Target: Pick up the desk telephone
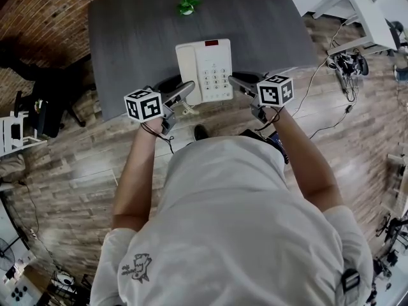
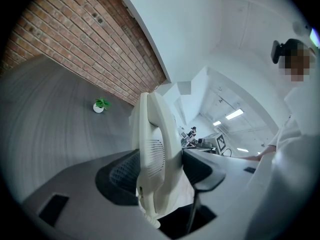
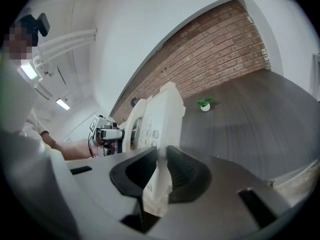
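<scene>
Head view shows the grey table (image 1: 127, 37) with the desk telephone (image 1: 205, 69) at its near edge. The left gripper (image 1: 187, 87) clamps wide around the handset side and the right gripper (image 1: 236, 81) pinches the thin opposite edge — a small plant (image 1: 187, 6) sits well beyond.

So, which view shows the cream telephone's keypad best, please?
The head view: the cream plastic desk telephone's keypad faces it squarely. The right gripper view catches a few keys obliquely; the left gripper view shows only the handset.
</scene>
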{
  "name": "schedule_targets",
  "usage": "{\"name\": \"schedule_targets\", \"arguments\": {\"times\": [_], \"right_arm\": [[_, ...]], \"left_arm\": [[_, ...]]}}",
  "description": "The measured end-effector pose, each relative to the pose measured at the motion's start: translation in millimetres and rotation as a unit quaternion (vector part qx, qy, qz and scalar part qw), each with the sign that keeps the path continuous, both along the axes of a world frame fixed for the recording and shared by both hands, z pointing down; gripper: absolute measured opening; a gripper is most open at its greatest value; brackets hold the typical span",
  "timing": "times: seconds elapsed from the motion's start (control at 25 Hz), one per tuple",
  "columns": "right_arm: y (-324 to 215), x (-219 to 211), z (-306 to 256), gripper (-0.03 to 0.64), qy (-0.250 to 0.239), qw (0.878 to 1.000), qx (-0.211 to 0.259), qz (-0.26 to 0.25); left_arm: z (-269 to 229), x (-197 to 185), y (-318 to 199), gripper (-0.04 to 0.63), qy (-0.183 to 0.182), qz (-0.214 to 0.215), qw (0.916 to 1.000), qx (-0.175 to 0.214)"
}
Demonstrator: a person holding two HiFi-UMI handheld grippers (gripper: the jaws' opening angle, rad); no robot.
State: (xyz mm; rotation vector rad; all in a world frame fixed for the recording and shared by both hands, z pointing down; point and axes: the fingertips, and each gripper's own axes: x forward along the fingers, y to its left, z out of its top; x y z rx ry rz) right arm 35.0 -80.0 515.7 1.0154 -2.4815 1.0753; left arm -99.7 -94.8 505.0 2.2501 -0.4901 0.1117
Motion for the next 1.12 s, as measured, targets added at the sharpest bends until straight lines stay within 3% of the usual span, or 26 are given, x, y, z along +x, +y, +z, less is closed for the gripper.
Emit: {"name": "schedule_targets", "arguments": {"times": [0.32, 1.12], "right_arm": [[0.9, 9.2, 0.1, 0.071, -0.007, 1.0, -0.003, -0.012], [40.3, 100.2, -0.4, 0.071, -0.02, 0.998, 0.012, -0.059]], "left_arm": [[-1.8, 8.9, 3.3, 0.279, -0.006, -0.015, 0.9999, -0.003], [-4.6, 99.0, 55.5, 0.279, -0.011, -0.072, 0.9974, 0.0]]}}
